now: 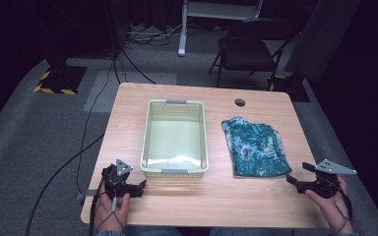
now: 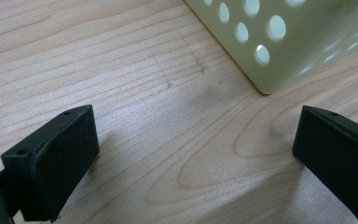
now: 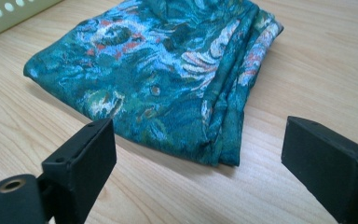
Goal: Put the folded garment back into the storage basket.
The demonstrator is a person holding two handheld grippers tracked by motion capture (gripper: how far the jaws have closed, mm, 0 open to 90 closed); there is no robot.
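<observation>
Patterned woven cloth [image 3: 168,79], seemingly plastic basket [image 1: 174,169], matt wood-grain table [image 1: 256,196].

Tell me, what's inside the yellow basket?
Nothing that shows: the basket looks empty, its pale floor bare. The folded teal cloth lies outside it on the table.
</observation>
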